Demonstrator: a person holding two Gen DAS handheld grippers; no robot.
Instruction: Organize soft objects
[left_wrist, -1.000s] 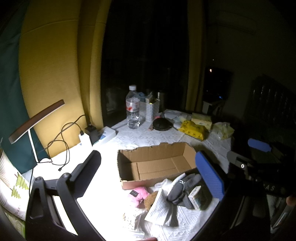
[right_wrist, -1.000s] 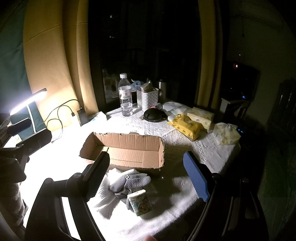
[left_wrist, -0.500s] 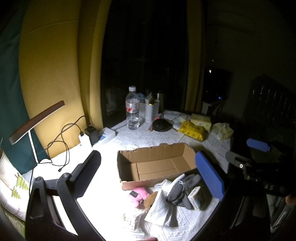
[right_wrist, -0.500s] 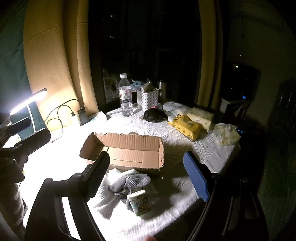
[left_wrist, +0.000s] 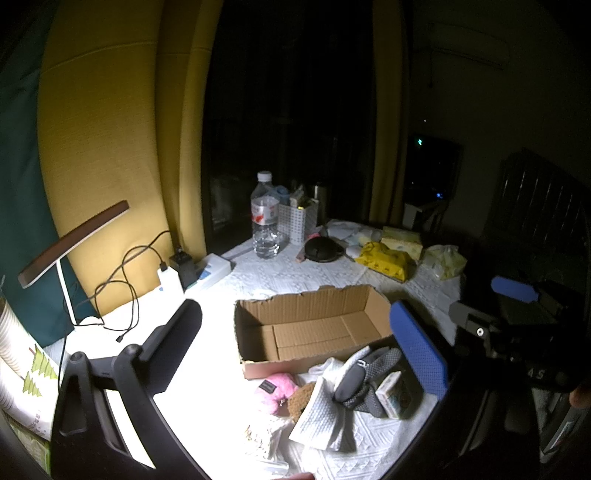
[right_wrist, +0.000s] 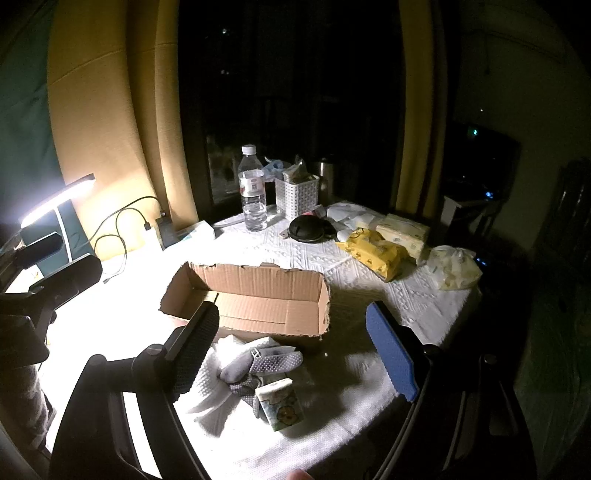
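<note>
Hovering: both grippers, left (left_wrist: 295, 332) & right (right_wrist: 295, 332), jaws wide, over socks (right_wrist: 258, 365).

- Right gripper (left_wrist: 517, 314): pale letters on its dark body in the left wrist view, seemingly "AS"; anything further is lost in shadow.
- Bottle (right_wrist: 253, 192): a red and white label, print too small to read.
- Tissue pack (right_wrist: 280, 408): a cartoon picture, no legible words.
</note>
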